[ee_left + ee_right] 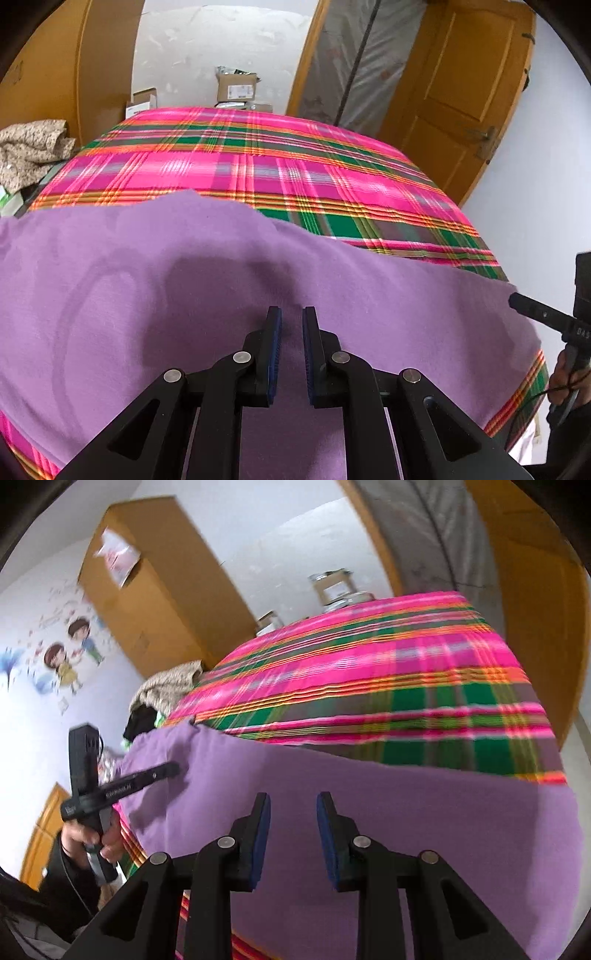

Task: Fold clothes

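- White walls and orange-brown wooden doors [461, 92] close in the room, and a bed covered by a pink, green and orange plaid sheet [258, 162] fills the middle of both views.
- Your task garment, a purple cloth [184, 277], lies spread flat over the near part of the bed, reaching from the left edge almost to the right edge in the left wrist view.
- Faint curved marks show on the purple cloth at its left side; what they are cannot be told.
- Your left gripper [291, 325] hangs just above the cloth with its blue pads a narrow gap apart, and nothing sits between them.
- Your right gripper [293, 812] also points down over the cloth, jaws parted wider, empty between the pads.
- From the right wrist view, your left hand [92, 838] wraps the black handle at the left, with the tip of that gripper over the left end of the cloth.
- From the left wrist view, your right hand [565, 373] holds its handle at the far right, beside the bed's corner.
- A crumpled beige patterned garment [33, 147] sits off the far left edge of the bed.
- Cardboard boxes [236, 88] stand against the wall beyond the far end of the bed.
- Cartoon stickers [70, 653] decorate the wall on the left in the right wrist view, next to a tall wooden wardrobe [155, 583].
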A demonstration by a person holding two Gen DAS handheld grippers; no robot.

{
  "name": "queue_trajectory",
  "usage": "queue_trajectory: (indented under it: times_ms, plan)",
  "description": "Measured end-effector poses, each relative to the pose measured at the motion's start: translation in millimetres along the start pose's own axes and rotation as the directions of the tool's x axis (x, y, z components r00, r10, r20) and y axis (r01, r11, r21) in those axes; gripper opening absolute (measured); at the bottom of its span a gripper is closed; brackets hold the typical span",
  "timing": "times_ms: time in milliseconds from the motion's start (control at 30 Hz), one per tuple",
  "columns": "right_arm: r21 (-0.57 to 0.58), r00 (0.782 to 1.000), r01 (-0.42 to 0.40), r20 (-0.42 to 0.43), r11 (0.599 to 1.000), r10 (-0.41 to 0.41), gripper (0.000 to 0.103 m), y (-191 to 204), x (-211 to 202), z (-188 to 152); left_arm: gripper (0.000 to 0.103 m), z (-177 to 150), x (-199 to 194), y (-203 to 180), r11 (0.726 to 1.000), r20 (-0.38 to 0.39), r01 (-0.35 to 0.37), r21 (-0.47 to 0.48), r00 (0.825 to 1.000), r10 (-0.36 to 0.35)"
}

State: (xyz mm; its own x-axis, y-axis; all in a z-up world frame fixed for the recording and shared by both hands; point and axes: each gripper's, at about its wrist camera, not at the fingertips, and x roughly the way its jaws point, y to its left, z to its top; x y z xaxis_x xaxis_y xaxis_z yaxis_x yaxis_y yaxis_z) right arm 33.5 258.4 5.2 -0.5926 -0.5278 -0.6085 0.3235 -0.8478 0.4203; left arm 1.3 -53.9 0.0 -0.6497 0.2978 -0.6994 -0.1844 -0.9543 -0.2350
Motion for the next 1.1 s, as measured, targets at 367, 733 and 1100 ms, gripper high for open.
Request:
queue_trajectory:
  times_ms: [367, 733, 1100]
  plan:
    - [-0.206, 0.996, -0.024, -0.084, 0.978, 0.007, 0.031, 43.6, 44.8, 41.4, 0.012, 24.9, 6.8, 11.4, 0.999, 0.032, -0.030, 0.030, 0.999, 0.029]
    - [-0.208, 0.956, -0.121, -0.288, 0.971, 0.057, 0.014, 71.6, 145.6, 51.4, 0.012, 45.4, 43.7, 30.7, 0.999, -0.045, 0.011, -0.032, 0.999, -0.012]
    - [-0.093, 0.989, -0.029, -0.147, 0.995, 0.015, 0.013, 26.9, 69.5, 33.9, 0.012, 13.3, 10.3, 52.1, 0.998, -0.023, -0.018, -0.066, 1.000, 0.016]
